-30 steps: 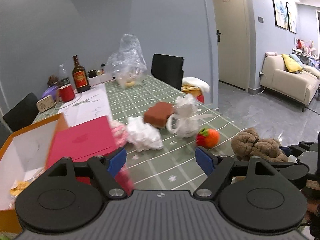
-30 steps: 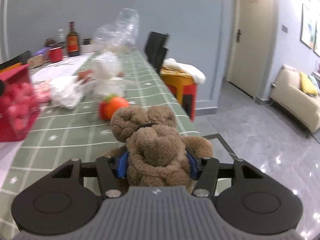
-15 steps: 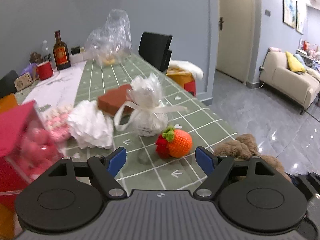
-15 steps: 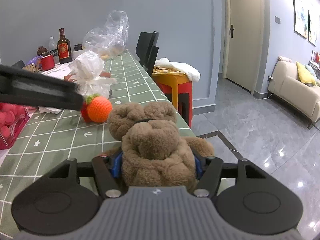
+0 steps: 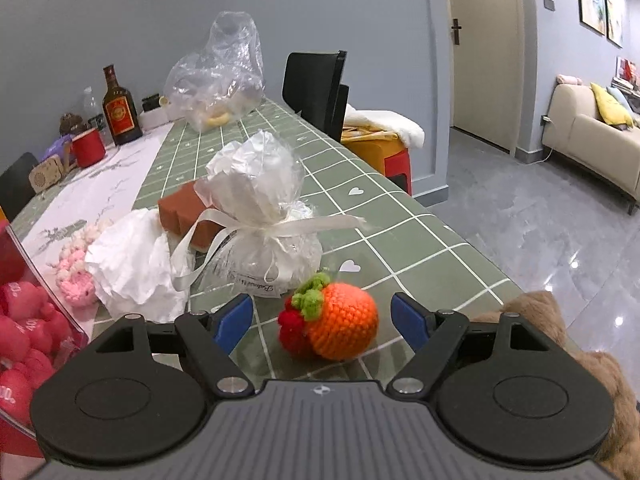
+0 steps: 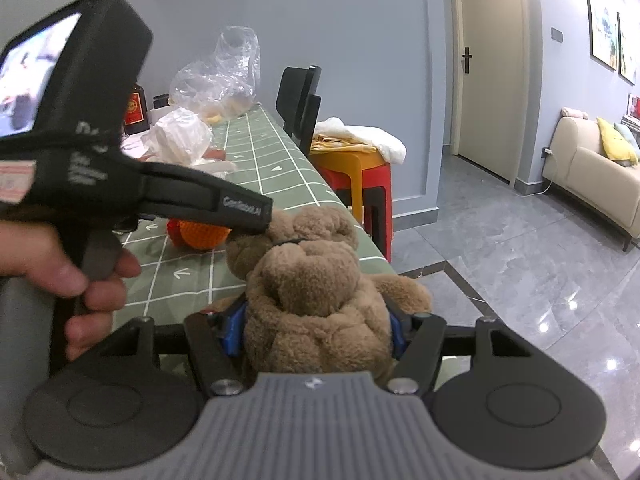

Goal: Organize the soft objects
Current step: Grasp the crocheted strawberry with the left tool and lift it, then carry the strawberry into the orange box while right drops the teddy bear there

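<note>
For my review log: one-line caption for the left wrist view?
Open left gripper frames a crocheted orange toy on the green checked table.

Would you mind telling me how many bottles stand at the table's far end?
2: a dark glass bottle with a red label behind the red mug, and a clear plastic bottle just left of it. Others may be hidden.

A left hand-held gripper [image 5: 322, 322] with blue pads spread wide, a crocheted orange fruit [image 5: 340, 326] between them, untouched, on a green checked bench [image 5: 400, 240]. Just beyond stands a ribbon-tied white pouch [image 5: 260, 224]; crumpled white tissue [image 5: 136, 264] lies left of it.
</note>
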